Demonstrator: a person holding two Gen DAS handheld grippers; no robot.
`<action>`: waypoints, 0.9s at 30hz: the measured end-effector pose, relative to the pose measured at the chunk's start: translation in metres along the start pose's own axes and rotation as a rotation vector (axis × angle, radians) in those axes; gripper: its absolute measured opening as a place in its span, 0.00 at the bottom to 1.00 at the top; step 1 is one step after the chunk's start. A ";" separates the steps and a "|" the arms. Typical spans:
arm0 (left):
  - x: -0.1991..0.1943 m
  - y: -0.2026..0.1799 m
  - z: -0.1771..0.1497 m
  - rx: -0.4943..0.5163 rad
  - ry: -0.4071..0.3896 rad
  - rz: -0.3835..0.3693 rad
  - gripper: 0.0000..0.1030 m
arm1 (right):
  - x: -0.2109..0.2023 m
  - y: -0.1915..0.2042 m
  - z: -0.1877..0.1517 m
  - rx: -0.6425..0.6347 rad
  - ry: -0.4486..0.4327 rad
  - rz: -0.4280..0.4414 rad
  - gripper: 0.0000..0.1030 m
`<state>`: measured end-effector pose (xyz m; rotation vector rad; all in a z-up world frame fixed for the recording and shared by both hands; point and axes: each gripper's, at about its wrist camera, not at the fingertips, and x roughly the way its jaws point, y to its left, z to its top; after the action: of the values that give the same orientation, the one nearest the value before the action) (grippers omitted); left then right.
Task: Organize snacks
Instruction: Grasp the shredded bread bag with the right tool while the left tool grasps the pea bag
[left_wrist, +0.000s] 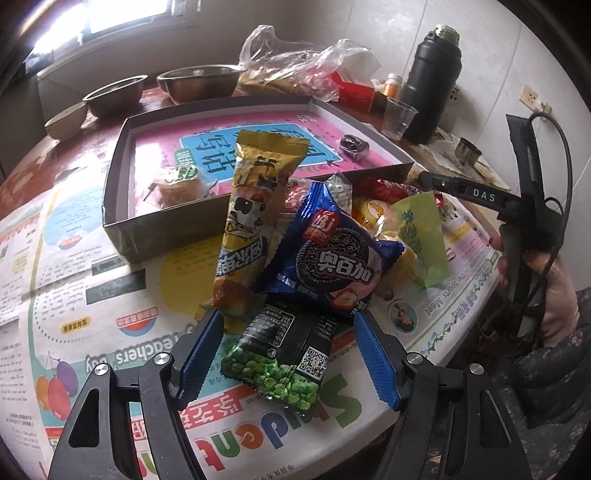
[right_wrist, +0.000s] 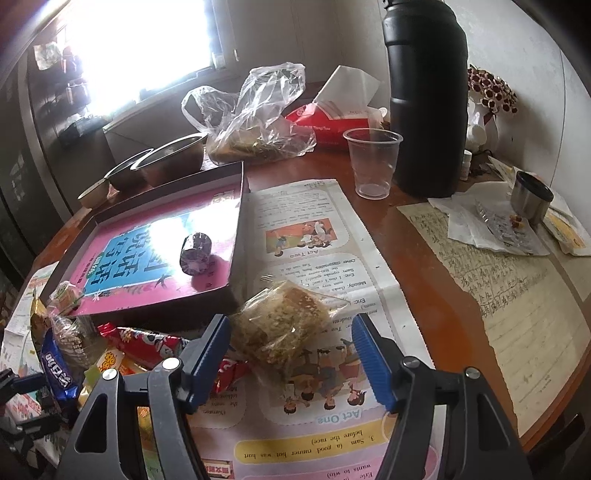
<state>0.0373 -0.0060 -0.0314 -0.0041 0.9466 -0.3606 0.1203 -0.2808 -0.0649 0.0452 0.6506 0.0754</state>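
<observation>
A shallow dark box (left_wrist: 122, 225) with a pink-and-blue printed bottom holds a small clear-wrapped cake (left_wrist: 179, 184) and a dark purple sweet (left_wrist: 354, 146). In front of it lies a snack pile: a yellow packet (left_wrist: 255, 206), a blue cookie packet (left_wrist: 332, 254), a black green-pea packet (left_wrist: 284, 350). My left gripper (left_wrist: 286, 321) is open around the pea packet. My right gripper (right_wrist: 291, 328) is open around a clear-wrapped brown cake (right_wrist: 284, 321) beside the box (right_wrist: 236, 236). The pile also shows in the right wrist view (right_wrist: 140, 343).
Newspaper (left_wrist: 92, 314) covers the round wooden table (right_wrist: 443, 306). At the back stand metal bowls (left_wrist: 201, 81), a plastic bag (right_wrist: 255, 122), a red tissue pack (right_wrist: 325, 122), a clear cup (right_wrist: 371, 162), a black flask (right_wrist: 424, 96) and a small metal cup (right_wrist: 532, 197).
</observation>
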 end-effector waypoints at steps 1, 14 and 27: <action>0.001 0.000 0.000 0.001 0.002 0.000 0.72 | 0.002 0.000 0.001 -0.001 0.000 0.000 0.69; 0.006 -0.001 0.001 -0.007 0.001 0.001 0.70 | 0.022 0.001 0.002 0.004 0.020 0.028 0.71; 0.005 -0.003 0.000 0.003 -0.001 0.019 0.55 | 0.013 0.002 -0.002 -0.007 -0.031 0.097 0.44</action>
<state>0.0387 -0.0104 -0.0348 0.0073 0.9448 -0.3441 0.1295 -0.2778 -0.0742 0.0708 0.6175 0.1700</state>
